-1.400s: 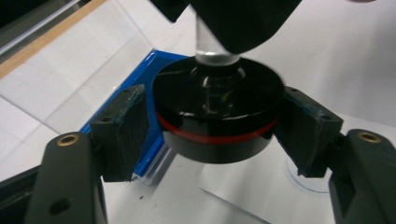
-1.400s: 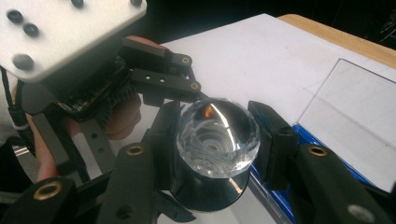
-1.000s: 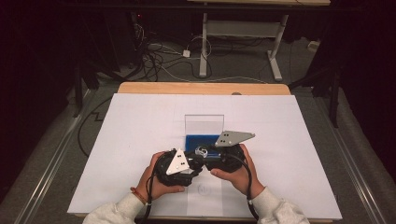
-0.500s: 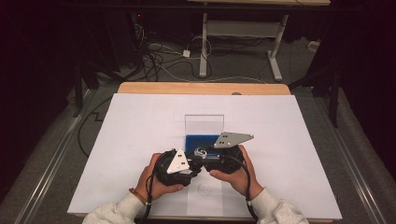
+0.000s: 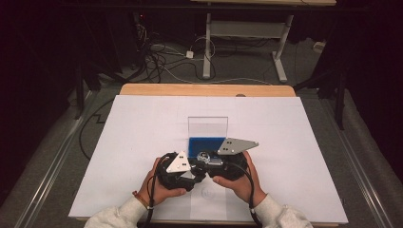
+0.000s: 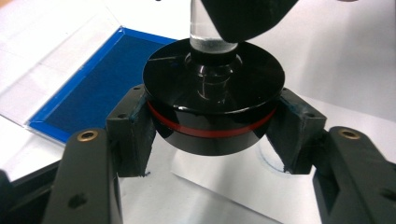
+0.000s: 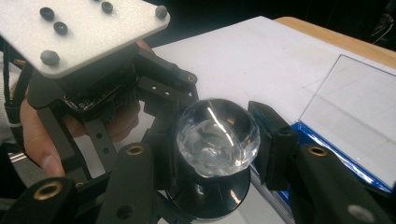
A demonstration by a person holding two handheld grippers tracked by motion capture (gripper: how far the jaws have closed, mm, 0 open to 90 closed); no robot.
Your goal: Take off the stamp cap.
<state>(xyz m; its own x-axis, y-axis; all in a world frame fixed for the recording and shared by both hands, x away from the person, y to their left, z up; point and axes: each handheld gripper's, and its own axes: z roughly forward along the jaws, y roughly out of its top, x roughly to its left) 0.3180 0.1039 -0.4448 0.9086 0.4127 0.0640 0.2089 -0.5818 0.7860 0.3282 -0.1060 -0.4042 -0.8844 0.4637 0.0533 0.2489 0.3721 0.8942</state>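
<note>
A clear faceted crystal ball point(image 7: 217, 137) sits on a round black base point(image 6: 215, 93) with a red ring. My left gripper point(image 6: 214, 129) is shut on the base, its pads point(image 6: 133, 128) pressing both sides of the rim. My right gripper point(image 7: 218, 135) is shut on the ball, one finger on each side. From above, both grippers meet at the ornament point(image 5: 205, 156) near the table's front middle, the left gripper point(image 5: 196, 167) on its left and the right gripper point(image 5: 212, 160) on its right. The ornament is held just above the white sheet.
An open case with a blue lining point(image 5: 206, 145) and an upright clear lid point(image 5: 207, 126) lies right behind the grippers. White paper point(image 5: 294, 142) covers the wooden table point(image 5: 204, 89). A faint printed circle point(image 5: 207, 193) marks the paper between the hands.
</note>
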